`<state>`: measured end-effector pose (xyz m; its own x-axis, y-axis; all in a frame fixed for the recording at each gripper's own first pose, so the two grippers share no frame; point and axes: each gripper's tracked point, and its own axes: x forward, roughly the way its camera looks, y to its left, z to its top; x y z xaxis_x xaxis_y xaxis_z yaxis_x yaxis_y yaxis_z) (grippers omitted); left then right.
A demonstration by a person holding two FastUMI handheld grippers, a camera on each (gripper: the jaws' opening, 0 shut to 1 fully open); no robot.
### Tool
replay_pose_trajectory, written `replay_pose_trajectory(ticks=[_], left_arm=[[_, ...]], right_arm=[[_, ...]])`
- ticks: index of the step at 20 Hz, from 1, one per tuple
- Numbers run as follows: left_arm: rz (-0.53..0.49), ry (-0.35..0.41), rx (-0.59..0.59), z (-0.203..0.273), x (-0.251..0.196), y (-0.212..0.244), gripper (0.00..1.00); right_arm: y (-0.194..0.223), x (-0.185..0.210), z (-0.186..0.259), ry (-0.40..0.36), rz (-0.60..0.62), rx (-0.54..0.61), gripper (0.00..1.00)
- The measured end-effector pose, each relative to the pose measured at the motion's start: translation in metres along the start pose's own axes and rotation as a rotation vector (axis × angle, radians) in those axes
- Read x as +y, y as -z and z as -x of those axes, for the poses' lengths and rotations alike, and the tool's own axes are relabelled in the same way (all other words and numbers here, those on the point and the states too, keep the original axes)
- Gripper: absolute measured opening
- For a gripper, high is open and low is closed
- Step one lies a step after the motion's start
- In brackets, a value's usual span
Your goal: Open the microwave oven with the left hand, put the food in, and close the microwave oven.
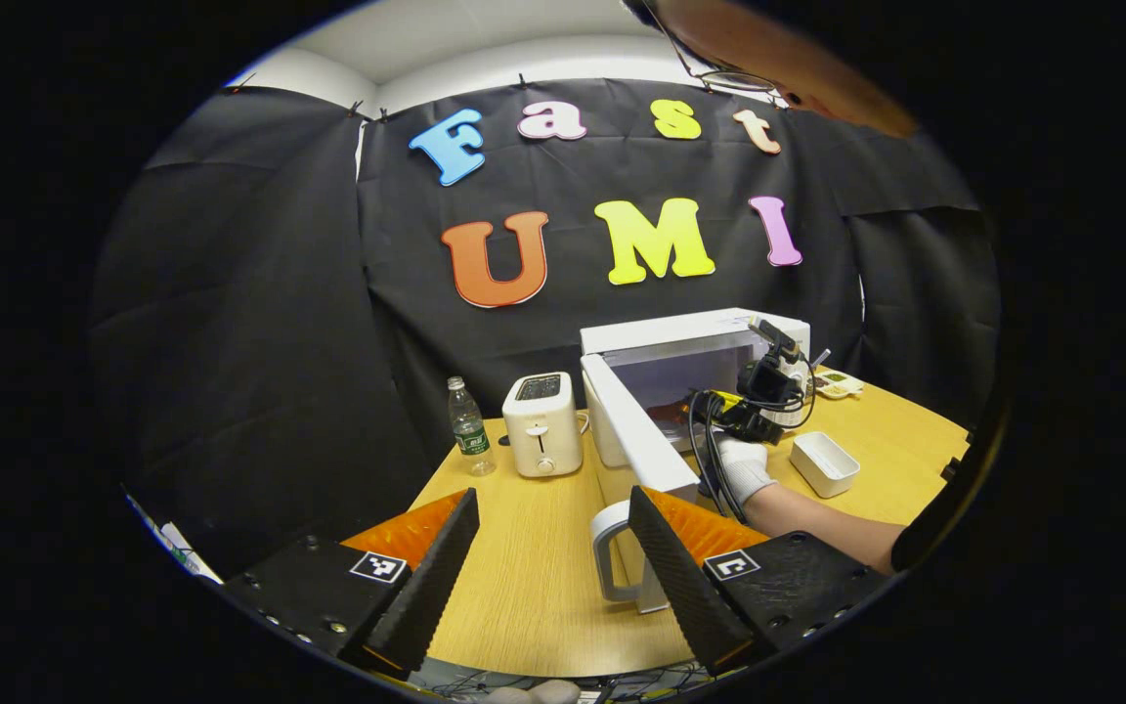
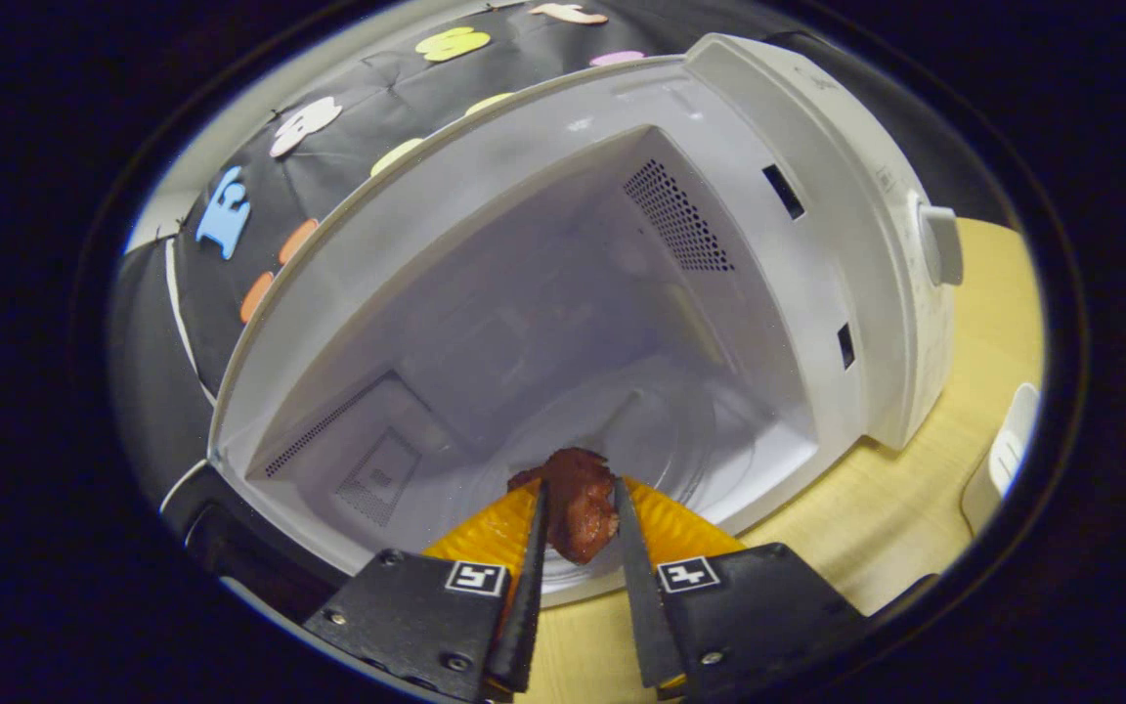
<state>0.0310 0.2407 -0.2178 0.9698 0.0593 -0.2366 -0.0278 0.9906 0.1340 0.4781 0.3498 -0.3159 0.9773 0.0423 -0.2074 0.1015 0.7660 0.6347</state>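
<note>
Right gripper [image 2: 578,523] held the food [image 2: 578,501] clenched at the open microwave [image 2: 817,196] mouth. Left gripper [image 1: 553,548] hung released by the door [image 1: 636,430]. Advice: reach deeper, set down on turntable centre, then release.

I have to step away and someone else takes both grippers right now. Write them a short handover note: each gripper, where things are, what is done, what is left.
Left gripper: open, holding nothing, low over the table, near the handle of the open microwave door.
Right gripper: shut on the piece of food, at the mouth of the microwave, pointing at the glass plate inside.
Done: door open, food picked up and brought to the opening.
Left: set the food on the glass plate, release, draw the right gripper out, then close the door with the left.
</note>
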Motion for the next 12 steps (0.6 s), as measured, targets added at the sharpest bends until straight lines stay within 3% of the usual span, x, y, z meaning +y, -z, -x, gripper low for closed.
replay_pose_trajectory(ticks=[2, 3, 4, 6, 7, 8, 11, 12], left_arm=[[0.004, -0.006, -0.005, -0.002, 0.004, -0.002, 0.94], [0.006, -0.012, -0.010, -0.002, 0.007, -0.004, 0.94], [0.008, -0.015, -0.010, -0.002, 0.010, -0.004, 0.94], [0.010, -0.027, -0.017, -0.003, 0.012, -0.007, 0.94], [0.012, -0.031, -0.025, -0.004, 0.014, -0.009, 0.95], [0.019, -0.033, -0.024, -0.005, 0.016, -0.011, 0.95], [0.037, -0.037, -0.052, -0.003, 0.020, -0.025, 0.94], [0.038, -0.040, -0.060, -0.003, 0.021, -0.031, 0.94]], right_arm=[[-0.010, 0.009, 0.009, -0.020, 0.046, -0.031, 0.58], [-0.015, 0.009, 0.012, -0.018, 0.091, -0.041, 0.92], [-0.016, 0.015, 0.017, -0.023, 0.121, -0.038, 0.99], [-0.024, 0.024, 0.032, -0.040, 0.149, -0.038, 0.99], [-0.028, 0.028, 0.043, -0.047, 0.159, -0.028, 0.90], [-0.031, 0.033, 0.055, -0.064, 0.171, -0.016, 1.00], [-0.034, 0.041, 0.103, -0.109, 0.281, 0.098, 1.00], [-0.043, 0.039, 0.124, -0.106, 0.326, 0.111, 0.89]])
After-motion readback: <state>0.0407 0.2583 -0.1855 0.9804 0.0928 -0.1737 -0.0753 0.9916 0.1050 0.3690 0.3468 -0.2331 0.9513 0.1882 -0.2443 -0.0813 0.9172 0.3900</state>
